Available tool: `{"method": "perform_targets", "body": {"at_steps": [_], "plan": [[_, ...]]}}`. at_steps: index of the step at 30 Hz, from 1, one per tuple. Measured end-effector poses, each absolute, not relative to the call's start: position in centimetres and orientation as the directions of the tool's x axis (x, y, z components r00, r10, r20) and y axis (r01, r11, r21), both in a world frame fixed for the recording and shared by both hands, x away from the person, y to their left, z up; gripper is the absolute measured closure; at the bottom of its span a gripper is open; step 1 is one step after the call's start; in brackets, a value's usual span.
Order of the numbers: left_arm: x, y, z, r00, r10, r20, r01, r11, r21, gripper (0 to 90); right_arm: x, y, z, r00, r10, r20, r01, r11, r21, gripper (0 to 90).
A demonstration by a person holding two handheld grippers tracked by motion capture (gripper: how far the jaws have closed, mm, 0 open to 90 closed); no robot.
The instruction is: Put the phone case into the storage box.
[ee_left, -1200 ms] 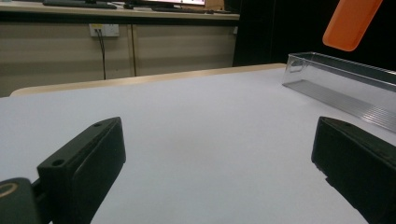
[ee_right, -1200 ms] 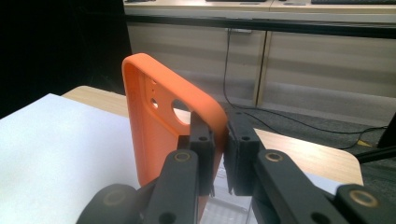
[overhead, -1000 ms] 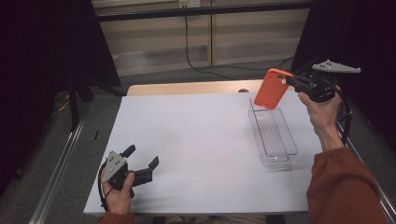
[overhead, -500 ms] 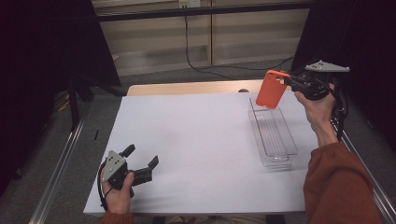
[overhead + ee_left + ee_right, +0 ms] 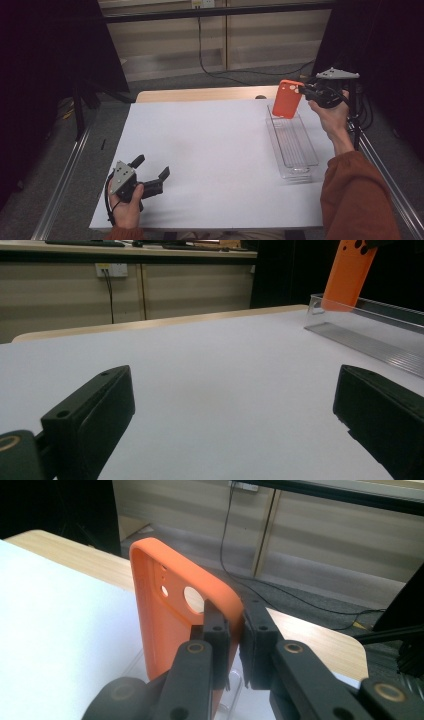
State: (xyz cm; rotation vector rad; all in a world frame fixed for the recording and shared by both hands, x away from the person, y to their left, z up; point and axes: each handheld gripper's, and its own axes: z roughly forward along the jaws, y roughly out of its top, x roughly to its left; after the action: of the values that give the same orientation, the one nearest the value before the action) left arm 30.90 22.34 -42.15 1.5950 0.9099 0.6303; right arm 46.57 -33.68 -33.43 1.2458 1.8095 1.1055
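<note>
- Overhead, the right gripper hangs in the air past the far right part of the table, held up by a hand on an arm in a rust-coloured sleeve.
- Its jaws are clamped on the top edge of an orange case, beside the camera cut-out.
- Seen along those jaws, the case is pinched by its thin side wall near one corner, with the round hole just above the fingertips.
- That case hangs nearly upright, its lower end over the far end of a clear bin; whether it touches the bin I cannot tell.
- From low on the table, the case shows slanted above the bin's near wall.
- Lengthwise, the bin lies along the right edge of the white table top, its long sides running away from the person.
- Meanwhile the left gripper rests low on the near left part of the table, in the person's hand.
- Its jaws stand wide apart with only bare table between them, as its own view shows.
- Both grippers are well apart, at opposite corners of the white surface.
- Behind the table a wooden strip edges the top, and a black cable runs down the wall panel.
</note>
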Motion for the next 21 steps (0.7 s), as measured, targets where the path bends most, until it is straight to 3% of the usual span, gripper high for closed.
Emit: {"method": "perform_targets", "body": {"at_steps": [21], "plan": [[31.0,22.3,-42.4,0.56,0.824,-0.086,0.245,-0.065,0.967,3.4,48.2,-32.5,-35.7,-0.313,0.944,-0.1,0.407,0.229,0.884,82.3]]}}
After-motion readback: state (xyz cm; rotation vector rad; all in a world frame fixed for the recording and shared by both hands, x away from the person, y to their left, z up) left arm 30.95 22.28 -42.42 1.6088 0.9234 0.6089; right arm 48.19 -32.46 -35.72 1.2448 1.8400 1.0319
